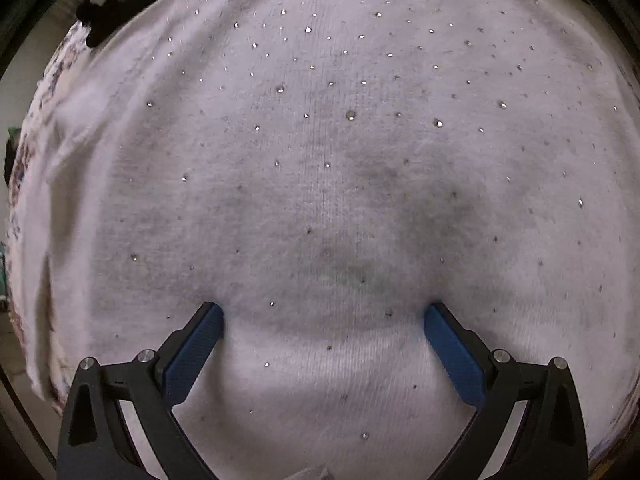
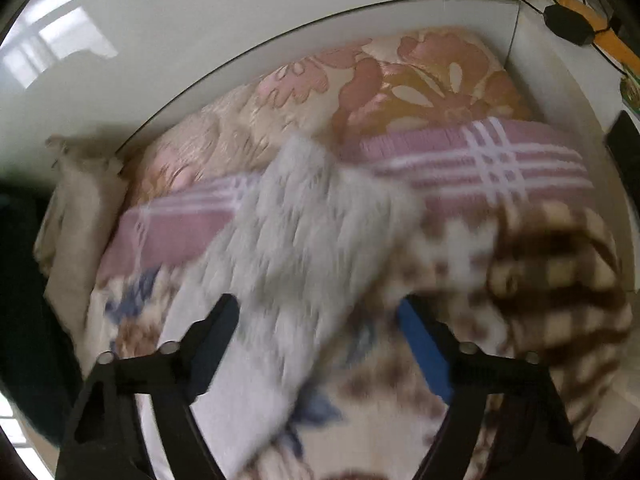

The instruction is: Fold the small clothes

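Note:
A white knit garment (image 1: 320,160) with small rhinestones fills the left wrist view. My left gripper (image 1: 323,308) is open, its blue-padded fingers (image 1: 196,352) pressed down on the knit with fabric bulging between them. In the right wrist view a pale knit piece (image 2: 296,232), blurred, lies across the bed between the fingers. My right gripper (image 2: 316,312) is open above it, not closed on anything.
The bed carries a floral sheet (image 2: 360,400), a pink striped blanket (image 2: 500,152), a floral pillow (image 2: 400,80) and a brown checked blanket (image 2: 560,280). A white headboard (image 2: 240,20) lies behind. Dark clothes (image 1: 116,4) lie at the garment's far left.

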Available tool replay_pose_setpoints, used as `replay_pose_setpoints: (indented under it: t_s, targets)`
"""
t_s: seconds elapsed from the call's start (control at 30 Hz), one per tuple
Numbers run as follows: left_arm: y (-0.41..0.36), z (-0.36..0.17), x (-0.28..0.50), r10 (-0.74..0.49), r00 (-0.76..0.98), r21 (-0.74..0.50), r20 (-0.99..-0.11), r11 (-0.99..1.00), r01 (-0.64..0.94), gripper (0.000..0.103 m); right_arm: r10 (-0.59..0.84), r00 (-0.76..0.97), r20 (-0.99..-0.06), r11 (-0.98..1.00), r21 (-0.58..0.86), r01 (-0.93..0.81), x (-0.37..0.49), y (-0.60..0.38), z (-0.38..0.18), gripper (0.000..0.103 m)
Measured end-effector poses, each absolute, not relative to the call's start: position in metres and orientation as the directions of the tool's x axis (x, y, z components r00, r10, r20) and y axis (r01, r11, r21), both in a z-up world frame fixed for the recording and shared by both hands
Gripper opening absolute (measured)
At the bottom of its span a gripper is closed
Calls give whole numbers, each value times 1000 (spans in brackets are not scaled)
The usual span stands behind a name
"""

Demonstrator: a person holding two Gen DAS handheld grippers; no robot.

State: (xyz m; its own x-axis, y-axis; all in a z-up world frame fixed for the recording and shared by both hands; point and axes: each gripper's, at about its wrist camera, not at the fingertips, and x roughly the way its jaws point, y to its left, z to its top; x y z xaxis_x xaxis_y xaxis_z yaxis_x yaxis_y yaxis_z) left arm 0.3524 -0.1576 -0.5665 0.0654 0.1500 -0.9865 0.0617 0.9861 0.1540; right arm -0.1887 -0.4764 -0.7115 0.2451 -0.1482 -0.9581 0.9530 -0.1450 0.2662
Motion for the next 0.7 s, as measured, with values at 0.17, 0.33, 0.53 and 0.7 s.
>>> replay_pose_setpoints:
  t_s: [0.17, 0.33, 0.53, 0.7]
  targets:
    - [-149, -561, 345, 119, 98, 123, -988, 992, 39, 103, -249, 152, -957, -69, 174, 982, -162, -489, -695, 12]
    - [-132, -560, 335, 99, 111, 103, -989, 994, 37, 103, -344, 168, -924, 189, 107, 976, -103, -474, -653, 10]
    - [-102, -537, 335, 4, 103, 2, -995, 1000, -24, 103, -315, 371, -873, 585, 129, 801, 3, -375, -579, 9]
    - [-25, -502, 316, -22, 142, -47, -990, 984, -169, 103, -154, 516, -843, 840, 164, 518, 87, -226, -536, 9]
